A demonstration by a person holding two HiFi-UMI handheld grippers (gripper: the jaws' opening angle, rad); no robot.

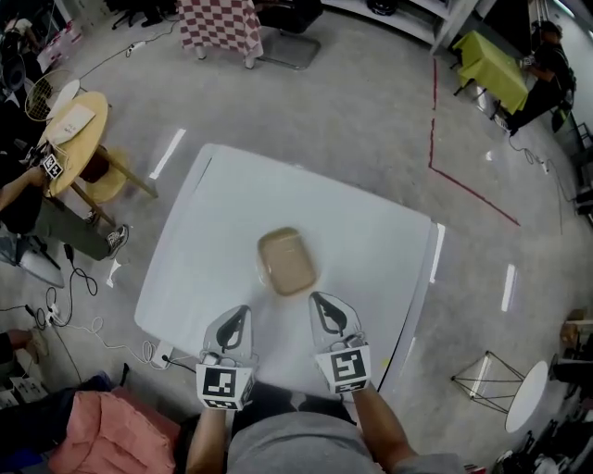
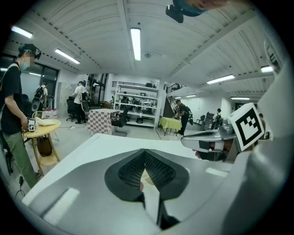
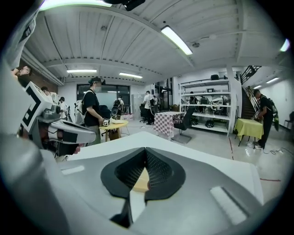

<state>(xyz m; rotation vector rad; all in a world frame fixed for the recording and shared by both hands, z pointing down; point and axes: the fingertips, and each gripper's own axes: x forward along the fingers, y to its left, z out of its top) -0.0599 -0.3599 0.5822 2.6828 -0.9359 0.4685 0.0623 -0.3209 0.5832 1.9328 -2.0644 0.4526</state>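
A tan lidded container (image 1: 286, 261) lies near the middle of a white table (image 1: 213, 213). My left gripper (image 1: 242, 314) hovers over the table's near edge, just short of the container and to its left, jaws shut on nothing. My right gripper (image 1: 318, 300) is level with it on the right, also shut and empty, with its tip close to the container's near right corner. In the left gripper view the jaws (image 2: 145, 152) meet at the tips, and a sliver of the container (image 2: 148, 177) shows below them. The right gripper view shows the same, jaws (image 3: 146, 151) together above the container (image 3: 141, 183).
A round wooden table (image 1: 79, 120) with a stool and seated people stands at the left. Beyond the white table are a checkered-cloth table (image 1: 220, 23), a yellow-green table (image 1: 496, 65) with a person, and red floor tape (image 1: 432, 120). A small white side table (image 1: 528, 393) and cables (image 1: 74, 278) sit nearby.
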